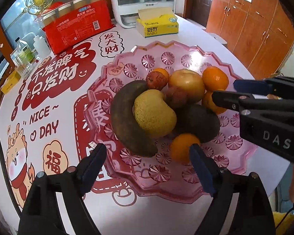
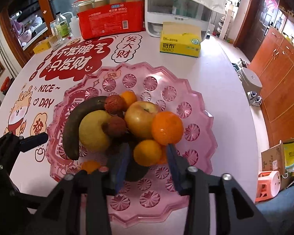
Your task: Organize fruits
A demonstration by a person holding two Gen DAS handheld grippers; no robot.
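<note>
A pink scalloped fruit plate (image 1: 186,188) (image 2: 196,105) holds a dark brown banana (image 1: 123,117) (image 2: 76,125), a yellow pear (image 1: 152,113) (image 2: 94,131), an apple (image 1: 186,84) (image 2: 139,117), two lychees (image 2: 113,103), a dark avocado (image 1: 198,123) and several oranges (image 2: 166,127). My left gripper (image 1: 148,154) is open above the plate's near edge, one finger beside a small orange (image 1: 181,146). My right gripper (image 2: 148,156) (image 1: 223,90) is open, its fingers on either side of a small orange (image 2: 147,152), not closed on it.
The plate sits on a round white table with red cartoon print (image 1: 54,74). At the back stand a red pack of paper cups (image 1: 78,27) (image 2: 111,21), a yellow tissue box (image 1: 156,25) (image 2: 180,43), a white appliance (image 1: 143,2) and bottles (image 1: 23,56).
</note>
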